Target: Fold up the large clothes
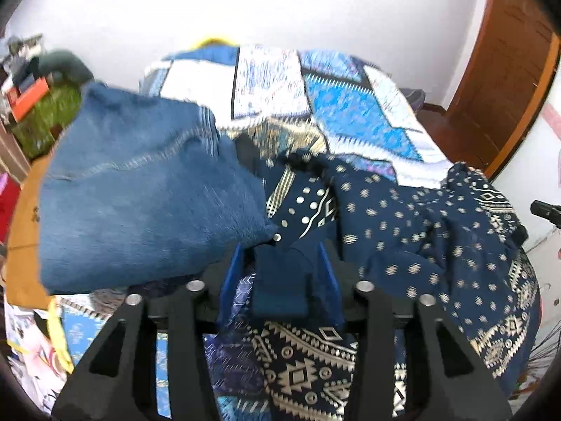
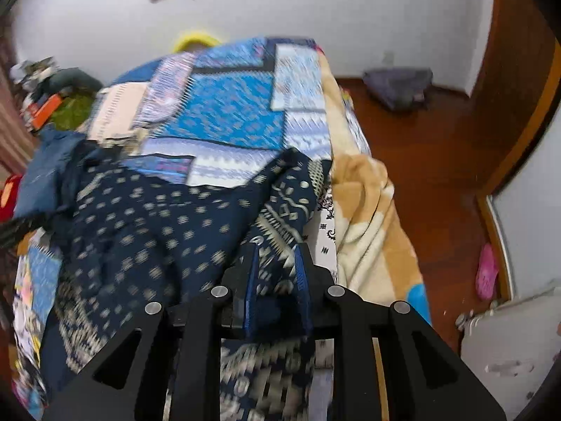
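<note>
Patterned garment (image 1: 431, 224) lies rumpled beside folded jeans (image 1: 147, 196)

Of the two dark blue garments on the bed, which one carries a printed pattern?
The navy garment with cream dots and geometric borders; the blue denim piece beside it is plain, showing only stitched seams.

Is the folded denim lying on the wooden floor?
No. The folded denim rests on the bed, beside the navy patterned garment.

Jeans (image 1: 147, 189) left of patterned garment (image 1: 438, 217)
</note>
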A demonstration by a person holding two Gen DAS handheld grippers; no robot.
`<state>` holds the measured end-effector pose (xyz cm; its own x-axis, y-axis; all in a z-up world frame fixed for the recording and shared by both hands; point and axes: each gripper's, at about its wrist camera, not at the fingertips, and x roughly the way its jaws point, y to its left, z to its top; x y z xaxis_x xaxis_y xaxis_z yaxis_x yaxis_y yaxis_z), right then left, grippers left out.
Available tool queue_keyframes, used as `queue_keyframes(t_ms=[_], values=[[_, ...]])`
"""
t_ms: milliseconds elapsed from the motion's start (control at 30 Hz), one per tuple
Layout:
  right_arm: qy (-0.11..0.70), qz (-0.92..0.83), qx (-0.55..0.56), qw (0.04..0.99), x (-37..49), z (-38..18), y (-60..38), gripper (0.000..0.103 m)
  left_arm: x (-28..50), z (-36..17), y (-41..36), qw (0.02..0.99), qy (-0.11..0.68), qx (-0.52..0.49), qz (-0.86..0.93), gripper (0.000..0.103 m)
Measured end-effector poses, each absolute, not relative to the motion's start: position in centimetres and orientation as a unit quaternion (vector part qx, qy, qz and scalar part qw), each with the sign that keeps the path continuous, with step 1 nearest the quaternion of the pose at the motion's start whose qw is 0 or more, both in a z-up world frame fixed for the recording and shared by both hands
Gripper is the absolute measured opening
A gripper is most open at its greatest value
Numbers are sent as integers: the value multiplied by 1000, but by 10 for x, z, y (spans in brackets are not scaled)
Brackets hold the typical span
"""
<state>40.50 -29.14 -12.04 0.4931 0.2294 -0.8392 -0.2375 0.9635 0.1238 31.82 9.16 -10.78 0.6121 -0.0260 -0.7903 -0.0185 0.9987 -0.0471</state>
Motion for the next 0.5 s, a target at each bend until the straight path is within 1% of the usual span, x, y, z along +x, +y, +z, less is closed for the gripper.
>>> queue_keyframes(t_ms=[33, 67, 100, 200, 333, 500], values=[[475, 142, -8, 868, 394, -112, -291, 23, 314, -102, 90, 901, 434, -24, -2, 51], [467, 148, -10, 872, 385, -105, -289, 28, 306, -95, 89, 905, 426, -24, -3, 53], [459, 153, -12, 875, 377, -99, -289, 35, 304, -92, 87, 906, 422, -23, -3, 53], [429, 168, -17, 887, 347, -82, -287, 51, 285, -83, 87, 908, 419, -20, -5, 59], [414, 183, -33, 891, 310, -75, -283, 53, 257, -83, 87, 906, 423, -24, -19, 59], [435, 186, -19, 881, 283, -96, -284, 53, 224, -98, 83, 904, 427, 8, -21, 60]])
